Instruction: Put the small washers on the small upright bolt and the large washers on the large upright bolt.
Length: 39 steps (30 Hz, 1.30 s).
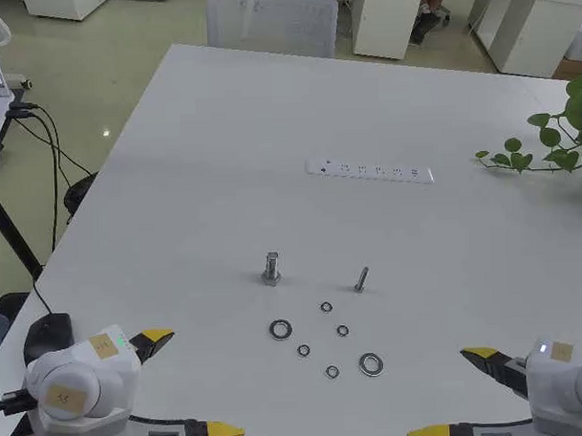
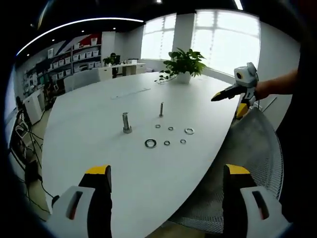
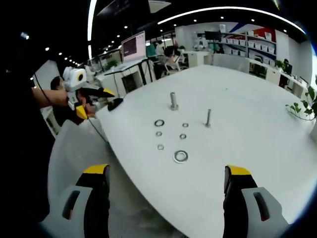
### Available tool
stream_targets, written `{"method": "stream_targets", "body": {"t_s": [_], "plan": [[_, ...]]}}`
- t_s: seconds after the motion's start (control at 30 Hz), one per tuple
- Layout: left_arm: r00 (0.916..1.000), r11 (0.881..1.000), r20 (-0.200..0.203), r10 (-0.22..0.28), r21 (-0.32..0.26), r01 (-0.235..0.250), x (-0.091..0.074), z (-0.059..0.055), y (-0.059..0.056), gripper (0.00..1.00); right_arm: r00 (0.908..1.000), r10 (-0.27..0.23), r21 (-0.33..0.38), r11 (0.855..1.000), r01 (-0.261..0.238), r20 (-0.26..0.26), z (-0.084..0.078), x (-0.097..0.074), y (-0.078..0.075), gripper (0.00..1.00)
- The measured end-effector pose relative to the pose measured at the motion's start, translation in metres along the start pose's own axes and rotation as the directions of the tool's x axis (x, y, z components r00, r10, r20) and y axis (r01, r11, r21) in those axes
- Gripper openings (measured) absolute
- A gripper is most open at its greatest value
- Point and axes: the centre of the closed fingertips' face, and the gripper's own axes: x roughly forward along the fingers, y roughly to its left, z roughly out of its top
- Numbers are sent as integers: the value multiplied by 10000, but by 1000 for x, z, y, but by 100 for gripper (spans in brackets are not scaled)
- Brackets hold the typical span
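Washers (image 1: 342, 330) flat on table (image 1: 222, 163), ahead of jaws, short of large bolt (image 1: 272, 268) and small bolt (image 1: 361, 280). Left gripper (image 1: 194, 384), right gripper (image 1: 452, 394): jaws spread, empty. Right gripper nearer large washer (image 1: 371, 363).

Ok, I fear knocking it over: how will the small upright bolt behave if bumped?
The small upright bolt stands tall and thin on its head alone, so it probably tips easily. Its round metal shank on the smooth white table suggests it would roll or slide once down.
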Motion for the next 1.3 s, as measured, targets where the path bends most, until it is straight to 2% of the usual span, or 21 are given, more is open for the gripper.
{"method": "stream_targets", "body": {"t_s": [0.3, 0.37, 0.5, 0.63, 1.1, 1.3], "plan": [[10000, 10000, 81, -52, -18, 52, 4, 2, 6, 90, 9999, 44, -221, 9997, -48, -166, 10, 5, -1, 97], [9998, 9999, 192, -84, -76, 85, 6, 4, 6, 91, 9998, 31, -246, 9997, -35, -172, 13, 7, -3, 97], [9997, 9999, 199, -120, 44, 119, 8, 5, 6, 92, 9999, 71, -341, 9994, -76, -146, 19, 8, -4, 97], [9997, 9999, 217, -80, -73, 82, 9, 7, 8, 92, 9997, 176, -448, 9988, -185, -193, 22, 12, -6, 97], [9998, 9999, 64, -166, 18, 166, 14, 10, 1, 89, 9976, 549, -704, 9958, -578, -427, 29, 23, -7, 96], [9999, 9997, -30, -155, 186, 156, 18, 10, -3, 89, 9946, 742, -1163, 9898, -824, -730, 31, 32, -10, 95]]}}
